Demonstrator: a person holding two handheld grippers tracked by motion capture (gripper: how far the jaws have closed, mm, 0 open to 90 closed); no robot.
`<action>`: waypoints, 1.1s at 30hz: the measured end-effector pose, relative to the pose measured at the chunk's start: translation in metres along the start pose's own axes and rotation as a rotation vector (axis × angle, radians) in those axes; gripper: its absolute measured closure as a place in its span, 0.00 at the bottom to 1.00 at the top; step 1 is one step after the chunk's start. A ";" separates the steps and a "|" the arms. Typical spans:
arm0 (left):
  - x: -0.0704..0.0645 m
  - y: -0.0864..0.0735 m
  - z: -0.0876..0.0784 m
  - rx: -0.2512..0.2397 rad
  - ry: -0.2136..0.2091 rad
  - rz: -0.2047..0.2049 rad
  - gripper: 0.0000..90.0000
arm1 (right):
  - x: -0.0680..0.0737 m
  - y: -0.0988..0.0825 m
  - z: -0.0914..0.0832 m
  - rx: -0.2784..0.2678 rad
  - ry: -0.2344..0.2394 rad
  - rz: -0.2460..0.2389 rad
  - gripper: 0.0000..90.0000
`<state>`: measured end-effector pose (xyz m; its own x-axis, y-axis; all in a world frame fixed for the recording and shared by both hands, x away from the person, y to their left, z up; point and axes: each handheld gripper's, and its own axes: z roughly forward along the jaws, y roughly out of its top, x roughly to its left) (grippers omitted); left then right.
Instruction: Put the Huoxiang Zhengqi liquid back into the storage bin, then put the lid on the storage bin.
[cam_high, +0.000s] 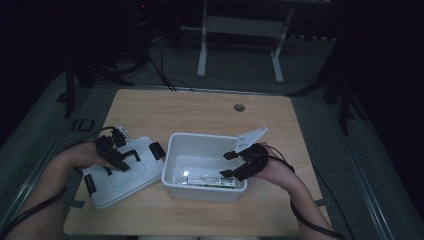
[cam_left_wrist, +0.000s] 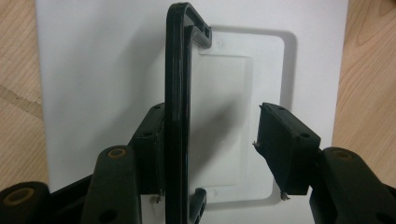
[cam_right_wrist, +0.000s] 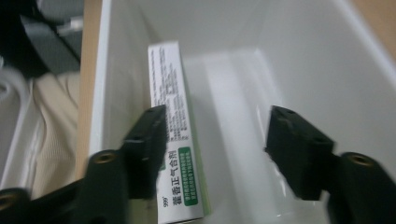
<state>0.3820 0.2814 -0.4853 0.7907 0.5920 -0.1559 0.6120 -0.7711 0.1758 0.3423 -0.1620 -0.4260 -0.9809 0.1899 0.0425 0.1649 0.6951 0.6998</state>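
Packing looks like the step in hand: the carton (cam_right_wrist: 175, 135) lies in the bin (cam_high: 172, 165), at its 6 o'clock wall, right gripper (cam_high: 233, 164) above it with jaws apart, empty. Left gripper (cam_left_wrist: 210, 149), jaws apart around the handle (cam_left_wrist: 176, 93) without clamping it, rests on the lid (cam_high: 135, 187) at the bin's 9 o'clock. Next: grip and carry the lid over.

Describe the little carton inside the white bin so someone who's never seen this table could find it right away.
On the wooden table stands an open white bin, right of its loose lid. Against the bin's near wall lies the carton, a slim white box just below the right gripper. Its green band and printed text set it apart from the plain white plastic around it.
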 end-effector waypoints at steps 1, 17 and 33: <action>0.000 0.000 0.000 -0.001 0.000 -0.001 0.51 | -0.001 -0.002 -0.004 -0.022 -0.015 0.017 0.35; 0.001 0.001 -0.003 -0.012 0.047 0.032 0.75 | -0.012 -0.085 -0.066 -0.398 -0.358 0.305 0.17; 0.003 0.003 0.000 0.001 0.071 0.037 0.82 | -0.007 -0.178 -0.035 -0.265 -0.516 0.464 0.16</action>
<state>0.3861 0.2812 -0.4849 0.8118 0.5785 -0.0795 0.5825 -0.7929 0.1790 0.3158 -0.3109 -0.5256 -0.6329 0.7700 0.0808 0.4556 0.2860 0.8430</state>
